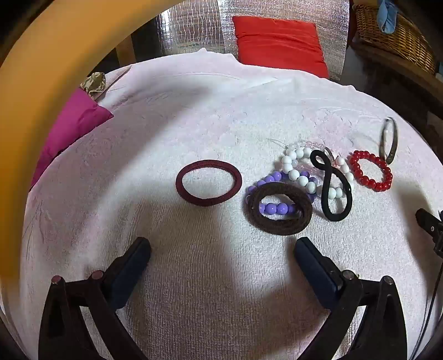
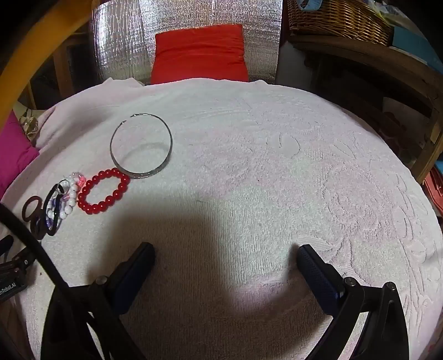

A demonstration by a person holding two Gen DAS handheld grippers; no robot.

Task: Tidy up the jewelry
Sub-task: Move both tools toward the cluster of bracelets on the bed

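Note:
On a white towel (image 1: pixel 193 116) lie a maroon hair band (image 1: pixel 178 182), a brown hair band (image 1: pixel 304 205) over a purple bead bracelet (image 1: pixel 272 208), a white bead bracelet (image 1: pixel 294 174), a twisted black hair band (image 1: pixel 328 191), a red bead bracelet (image 1: pixel 355 167) and a silver bangle (image 1: pixel 391 149). My left gripper (image 1: pixel 223 246) is open and empty, just short of the brown band. My right gripper (image 2: pixel 225 252) is open and empty over bare towel (image 2: pixel 277 166), right of the red bracelet (image 2: pixel 83 193) and the bangle (image 2: pixel 169 144).
A red cushion (image 1: pixel 279 41) leans on a silver foil sheet (image 1: pixel 191 30) behind the towel. A pink cushion (image 1: pixel 72 124) lies at the left. A wicker basket (image 2: pixel 337 22) stands on a wooden shelf at the back right. A yellow curved edge (image 1: pixel 41 69) runs along the left.

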